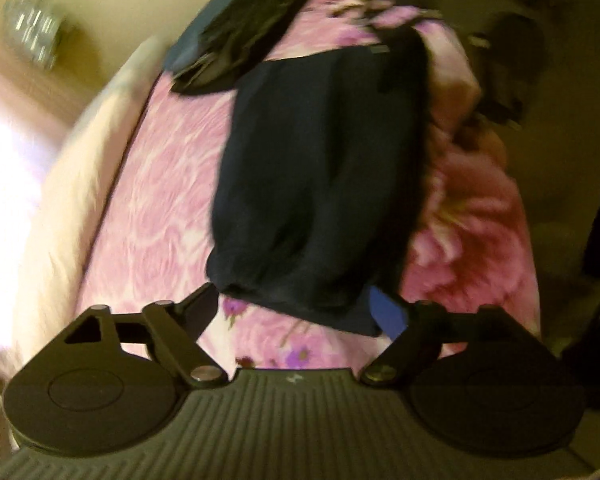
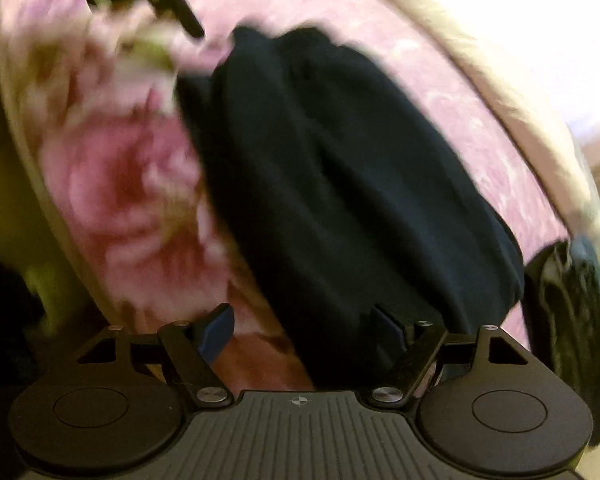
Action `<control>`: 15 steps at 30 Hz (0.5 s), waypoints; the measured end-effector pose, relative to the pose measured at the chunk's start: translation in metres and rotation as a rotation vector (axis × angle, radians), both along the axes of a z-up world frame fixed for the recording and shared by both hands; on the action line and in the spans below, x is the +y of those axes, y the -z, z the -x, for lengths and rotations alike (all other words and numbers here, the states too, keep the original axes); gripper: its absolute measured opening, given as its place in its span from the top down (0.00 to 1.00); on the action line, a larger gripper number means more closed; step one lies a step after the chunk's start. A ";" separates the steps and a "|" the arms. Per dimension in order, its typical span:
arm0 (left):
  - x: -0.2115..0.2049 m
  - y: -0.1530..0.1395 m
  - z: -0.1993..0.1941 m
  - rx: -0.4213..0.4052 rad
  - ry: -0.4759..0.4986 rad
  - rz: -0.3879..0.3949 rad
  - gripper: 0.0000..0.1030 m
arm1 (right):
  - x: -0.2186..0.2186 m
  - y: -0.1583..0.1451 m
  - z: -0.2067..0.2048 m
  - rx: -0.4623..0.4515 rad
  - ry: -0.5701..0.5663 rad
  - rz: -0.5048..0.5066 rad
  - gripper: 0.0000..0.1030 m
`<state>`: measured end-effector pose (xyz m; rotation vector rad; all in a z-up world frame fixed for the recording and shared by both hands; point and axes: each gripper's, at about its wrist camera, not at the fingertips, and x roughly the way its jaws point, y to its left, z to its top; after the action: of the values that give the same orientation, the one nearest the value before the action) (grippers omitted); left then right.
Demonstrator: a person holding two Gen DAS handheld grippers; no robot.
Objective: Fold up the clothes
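A dark navy garment (image 1: 320, 184) lies stretched out lengthwise on a pink floral bedspread (image 1: 156, 208). My left gripper (image 1: 300, 312) is open, its fingers wide apart just above the garment's near gathered end. In the right wrist view the same garment (image 2: 340, 200) runs away from the camera. My right gripper (image 2: 304, 328) is open over its near end, the left finger over the bedspread (image 2: 120, 184) and the right finger over the dark cloth. Both views are motion-blurred.
A pile of dark clothes (image 1: 244, 40) lies at the far end of the bed; it also shows at the right edge of the right wrist view (image 2: 572, 320). A cream bed edge (image 1: 72, 184) runs along the left. More dark items (image 1: 504, 68) lie beyond the bed's right side.
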<state>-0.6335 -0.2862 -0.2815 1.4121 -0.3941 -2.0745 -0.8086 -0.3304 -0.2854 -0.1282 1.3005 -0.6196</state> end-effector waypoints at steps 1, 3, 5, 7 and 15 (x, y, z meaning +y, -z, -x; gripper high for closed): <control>0.008 0.007 0.006 -0.026 0.027 0.029 0.17 | -0.002 0.007 0.000 0.032 -0.031 0.008 0.25; 0.013 0.024 0.019 -0.091 0.053 0.073 0.17 | -0.016 0.003 0.008 -0.007 -0.017 -0.001 0.30; 0.015 0.039 0.031 -0.152 0.067 0.094 0.17 | -0.030 -0.001 0.015 -0.046 -0.004 -0.010 0.54; 0.013 0.052 0.041 -0.203 0.064 0.097 0.17 | -0.040 -0.008 0.022 -0.078 -0.010 -0.025 0.54; 0.012 0.085 0.054 -0.354 0.109 0.210 0.13 | -0.055 -0.027 0.039 -0.166 -0.001 -0.050 0.54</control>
<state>-0.6875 -0.2744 -0.3661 1.6575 -0.8240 -1.7988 -0.8475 -0.3859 -0.2587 -0.0350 1.1540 -0.5843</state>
